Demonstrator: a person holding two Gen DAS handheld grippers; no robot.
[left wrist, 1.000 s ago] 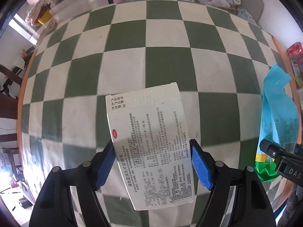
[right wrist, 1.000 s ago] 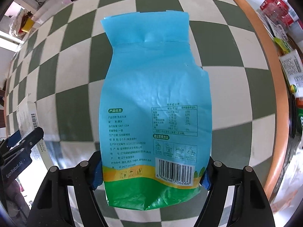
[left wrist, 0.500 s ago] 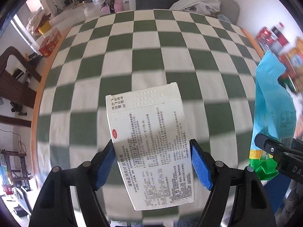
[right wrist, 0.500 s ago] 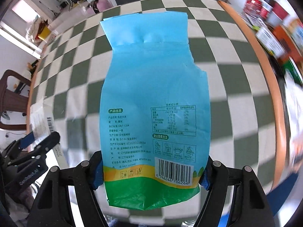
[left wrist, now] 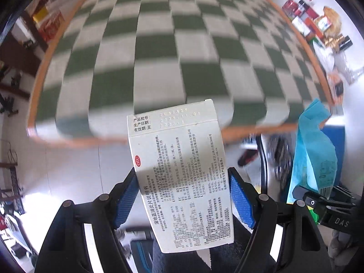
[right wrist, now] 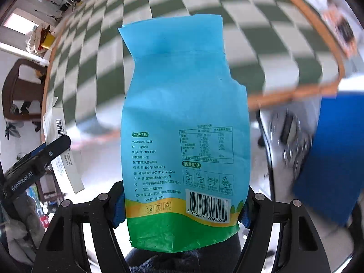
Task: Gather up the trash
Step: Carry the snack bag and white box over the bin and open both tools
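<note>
My left gripper (left wrist: 183, 195) is shut on a white medicine box (left wrist: 182, 170) printed with black text, held in the air past the table's near edge. My right gripper (right wrist: 182, 204) is shut on a flat blue rice bag (right wrist: 184, 118) with a green bottom and a barcode. The bag also shows at the right of the left wrist view (left wrist: 316, 157). The box and the left gripper show at the left of the right wrist view (right wrist: 61, 150). Both are held off the green and white checked table (left wrist: 159, 45).
The table's wooden rim (left wrist: 68, 140) runs below the checked cloth. Packets and boxes (left wrist: 316, 22) crowd beyond the table's right side. A blue bin or panel (right wrist: 329, 159) and a metal frame (right wrist: 268, 150) stand low at the right. A brown chair (right wrist: 18, 91) stands at the left.
Both grippers have pulled back and up from over the table, past its near edge, with the box and the bag still held. The floor and a blue object came into view.
</note>
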